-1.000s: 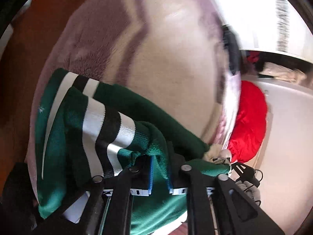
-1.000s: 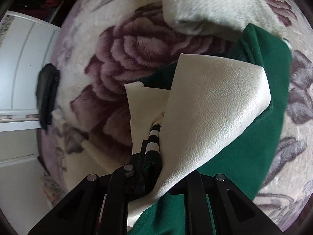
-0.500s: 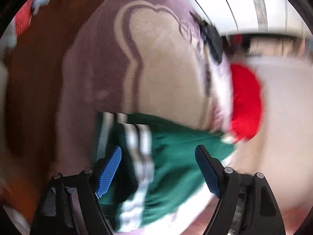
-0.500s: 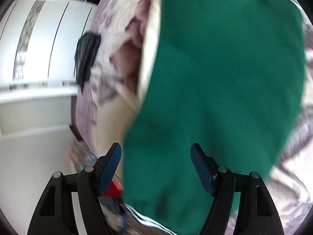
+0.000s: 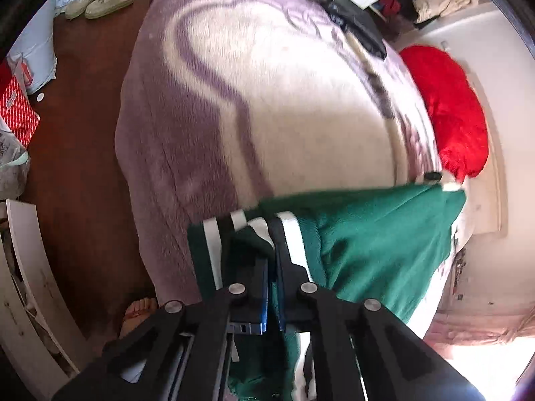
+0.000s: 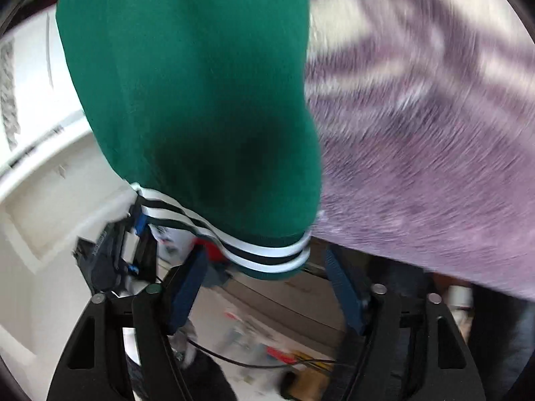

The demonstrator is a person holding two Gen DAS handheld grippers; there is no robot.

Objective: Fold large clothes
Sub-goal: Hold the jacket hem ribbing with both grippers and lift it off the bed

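A green jacket (image 5: 374, 244) with a black-and-white striped hem hangs over the near edge of the bed. My left gripper (image 5: 271, 260) is shut on its striped hem (image 5: 291, 237). In the right wrist view the same green jacket (image 6: 190, 100) fills the upper left, and its striped hem (image 6: 267, 254) hangs between the blue pads. My right gripper (image 6: 264, 287) is open, with the hem loose between the spread jaws. The other gripper (image 6: 133, 234) shows at the hem's left end.
A purple and cream floral blanket (image 5: 254, 100) covers the bed. A red cushion (image 5: 451, 110) and a black item (image 5: 354, 26) lie at its far side. Shoes (image 5: 100, 0) and a red bag (image 5: 16, 113) sit on the brown floor. White cabinets (image 6: 40, 153) stand left.
Both grippers let go of the jacket half a second ago. My left gripper has since shut on the striped hem. My right gripper stays open and has swung down below the hem.
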